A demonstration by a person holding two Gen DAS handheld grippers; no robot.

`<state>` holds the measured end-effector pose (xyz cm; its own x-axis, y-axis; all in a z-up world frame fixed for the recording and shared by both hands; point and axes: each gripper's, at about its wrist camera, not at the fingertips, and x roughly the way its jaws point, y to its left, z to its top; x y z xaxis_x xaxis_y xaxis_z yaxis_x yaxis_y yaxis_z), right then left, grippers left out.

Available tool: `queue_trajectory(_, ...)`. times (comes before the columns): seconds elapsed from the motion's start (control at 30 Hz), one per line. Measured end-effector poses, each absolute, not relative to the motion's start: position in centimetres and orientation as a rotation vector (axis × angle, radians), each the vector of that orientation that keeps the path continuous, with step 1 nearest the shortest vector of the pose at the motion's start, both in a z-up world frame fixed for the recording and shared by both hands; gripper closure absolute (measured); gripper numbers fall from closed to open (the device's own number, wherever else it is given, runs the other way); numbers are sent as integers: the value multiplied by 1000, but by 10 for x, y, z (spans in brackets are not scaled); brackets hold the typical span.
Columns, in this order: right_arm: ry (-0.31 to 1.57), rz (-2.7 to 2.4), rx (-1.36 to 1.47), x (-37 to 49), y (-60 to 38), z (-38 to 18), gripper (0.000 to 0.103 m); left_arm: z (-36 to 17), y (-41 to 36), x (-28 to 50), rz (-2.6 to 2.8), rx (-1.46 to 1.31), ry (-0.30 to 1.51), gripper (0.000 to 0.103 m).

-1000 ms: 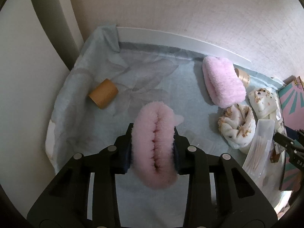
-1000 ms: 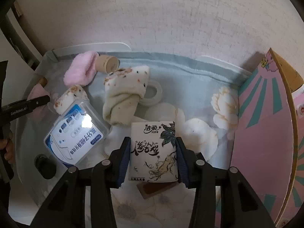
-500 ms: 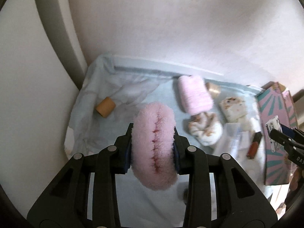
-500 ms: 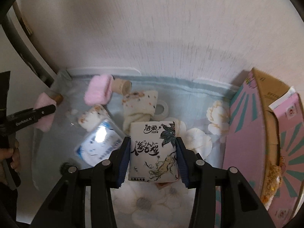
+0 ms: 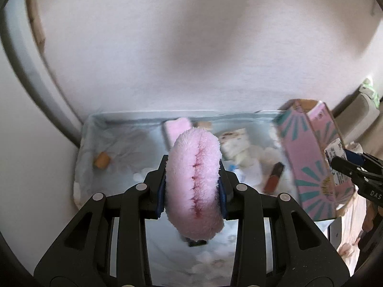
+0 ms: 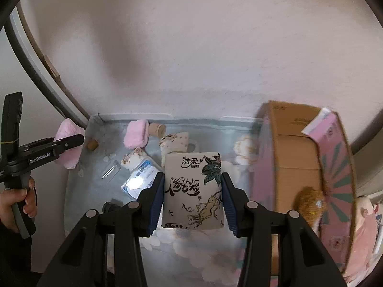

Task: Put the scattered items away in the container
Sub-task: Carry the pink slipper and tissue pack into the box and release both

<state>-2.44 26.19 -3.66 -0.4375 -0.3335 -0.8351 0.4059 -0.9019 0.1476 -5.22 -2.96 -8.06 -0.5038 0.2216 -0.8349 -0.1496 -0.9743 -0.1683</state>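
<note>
Both grippers have risen and pulled back from the desk (image 6: 95,191), so its whole cloth-covered top and more wall now show. The left gripper (image 5: 192,181) has carried the pink fluffy pad (image 5: 195,184) up and toward the right edge, nearer the pink box (image 6: 299,167). The right gripper (image 6: 192,196) has lifted the tissue pack (image 6: 192,191) clear, uncovering the red-brown tube (image 5: 273,178) that lay beneath.

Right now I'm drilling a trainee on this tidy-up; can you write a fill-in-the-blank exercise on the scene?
1. The left tool grips a fluffy ____ scrunchie.
2. The right tool grips a ____ pack.
3. The pink box stands to the ____ of that pack.

Missing words: pink; tissue; right
</note>
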Motion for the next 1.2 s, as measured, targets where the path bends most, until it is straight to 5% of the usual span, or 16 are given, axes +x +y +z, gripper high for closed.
queue_trajectory(0.63, 113, -2376, 1346, -19, 382, -27, 61, -43, 145, -26, 2456, -1327, -12, 72)
queue_trajectory(1.2, 199, -2226, 1431, -14, 430, -79, 61, -107, 295, -47, 2269, -1420, 91, 72)
